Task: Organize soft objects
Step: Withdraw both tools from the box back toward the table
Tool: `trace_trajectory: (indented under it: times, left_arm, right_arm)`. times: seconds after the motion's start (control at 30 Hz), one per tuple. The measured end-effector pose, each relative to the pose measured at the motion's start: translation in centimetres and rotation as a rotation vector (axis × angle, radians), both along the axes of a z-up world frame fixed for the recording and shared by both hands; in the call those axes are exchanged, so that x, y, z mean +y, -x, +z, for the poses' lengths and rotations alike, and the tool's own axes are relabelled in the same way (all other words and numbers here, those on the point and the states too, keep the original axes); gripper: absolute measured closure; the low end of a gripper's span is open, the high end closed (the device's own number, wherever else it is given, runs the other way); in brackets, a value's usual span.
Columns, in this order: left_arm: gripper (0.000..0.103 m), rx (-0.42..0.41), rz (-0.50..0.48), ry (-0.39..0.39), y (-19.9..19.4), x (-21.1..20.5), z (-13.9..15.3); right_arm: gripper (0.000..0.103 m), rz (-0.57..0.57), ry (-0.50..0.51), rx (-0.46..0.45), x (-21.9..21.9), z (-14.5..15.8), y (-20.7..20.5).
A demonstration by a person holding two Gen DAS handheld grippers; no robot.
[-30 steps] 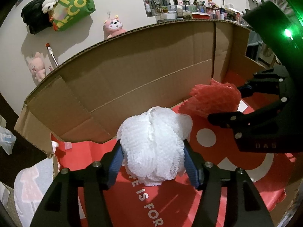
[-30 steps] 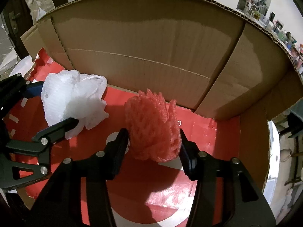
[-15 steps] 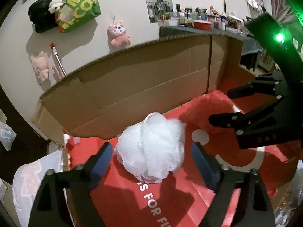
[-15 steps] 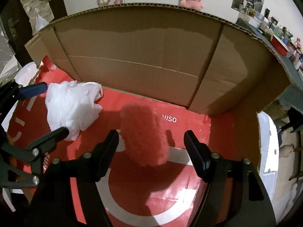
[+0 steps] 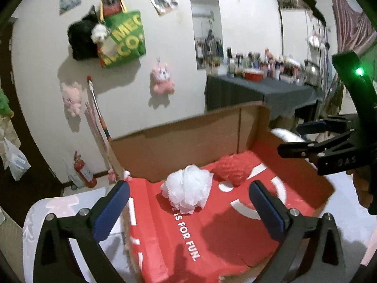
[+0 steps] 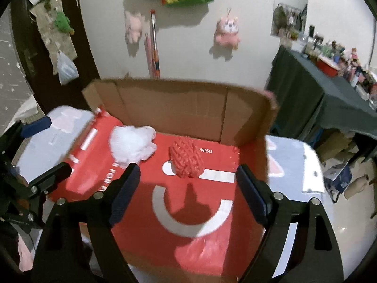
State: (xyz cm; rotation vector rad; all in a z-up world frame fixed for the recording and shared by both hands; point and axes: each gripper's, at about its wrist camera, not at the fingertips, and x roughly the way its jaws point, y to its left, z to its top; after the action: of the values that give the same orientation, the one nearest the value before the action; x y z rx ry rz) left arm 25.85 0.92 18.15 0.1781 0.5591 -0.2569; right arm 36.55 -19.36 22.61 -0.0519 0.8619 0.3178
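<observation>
A white mesh puff (image 5: 187, 192) (image 6: 130, 145) and a red mesh puff (image 5: 232, 169) (image 6: 186, 159) lie side by side on the red floor of an open cardboard box (image 5: 188, 136) (image 6: 176, 108). My left gripper (image 5: 188, 186) hovers above and short of the white puff. Its jaws are opening wide, and nothing touches its blue pads (image 5: 110, 210). My right gripper (image 6: 188, 168) hangs above the red puff, jaws also opening and holding nothing. Each gripper shows at the edge of the other's view, the right gripper (image 5: 291, 138) and the left gripper (image 6: 57, 145).
The box stands on a table with a pale patterned cover (image 6: 294, 160). Behind it is a white wall with pink plush toys (image 5: 162, 80) and a green bag (image 5: 122, 40). A dark-clothed table (image 5: 259, 89) crowded with bottles stands at the right. A fire extinguisher (image 5: 82, 172) is on the floor.
Both grippers have let go of their puffs, spread wide, and risen back out of the box. The white and red puffs stay on the red floor.
</observation>
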Motion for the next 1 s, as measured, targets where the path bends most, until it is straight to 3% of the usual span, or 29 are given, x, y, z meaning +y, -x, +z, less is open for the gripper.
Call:
trace_trajectory:
  times: [0.1,0.2,0.43,0.7,1.0]
  left_arm:
    - [0.000,-0.054,0.006,0.030,3.2,0.6,1.6]
    - [0.000,-0.105,0.019,0.070,6.4,1.2,2.8]
    - [0.000,-0.196,0.041,0.115,14.0,2.1,3.5]
    - [0.000,-0.235,0.058,0.170,20.3,1.9,1.6]
    - [0.000,-0.229,0.088,0.174,24.4,0.8,-2.6]
  right_arm:
    - [0.011,-0.008,-0.031,-0.069,-0.8,2.6,3.3]
    - [0.011,-0.013,-0.042,-0.140,-0.9,4.5,7.1]
    - [0.005,-0.030,-0.048,-0.279,-1.2,6.5,16.1]
    - [0.005,-0.075,-0.031,-0.397,-1.2,4.6,24.4]
    - [0.005,-0.137,-0.023,-0.410,-0.7,-0.8,29.8]
